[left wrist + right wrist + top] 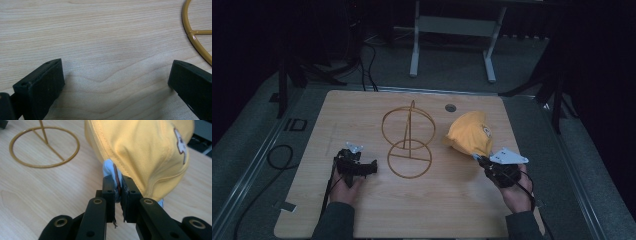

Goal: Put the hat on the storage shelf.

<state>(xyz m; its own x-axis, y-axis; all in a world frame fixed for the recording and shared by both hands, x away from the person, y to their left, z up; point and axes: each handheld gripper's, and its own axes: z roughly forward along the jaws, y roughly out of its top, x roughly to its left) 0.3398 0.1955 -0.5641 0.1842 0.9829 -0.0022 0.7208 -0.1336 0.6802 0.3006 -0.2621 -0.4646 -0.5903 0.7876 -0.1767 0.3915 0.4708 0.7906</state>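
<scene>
Already my right gripper [118, 188] was clamped on the back edge of the yellow cap [142, 152], pinching the fabric and a frayed brown strap between its pads. The cap hung off that one pinch, lifted at the right side of the wooden table [452, 210], with its crown bulging away from me and a small badge showing on its side. My left gripper [116, 75] sat low over bare wood near the left of the table, jaws spread wide with nothing between them.

Farther out, between the two hands, stood the gold wire stand [408, 145]: a flat ring base on the table and an upright hoop rising from its centre post. I judged the cap was meant for that hoop.

My worry was the grip. So little cloth sat between the pads that a quick swing could have let the cap slip out or twist round. The stand looked light as well; brushing the hoop with the cap's brim might have tipped it over, since my left gripper was not steadying the base.
</scene>
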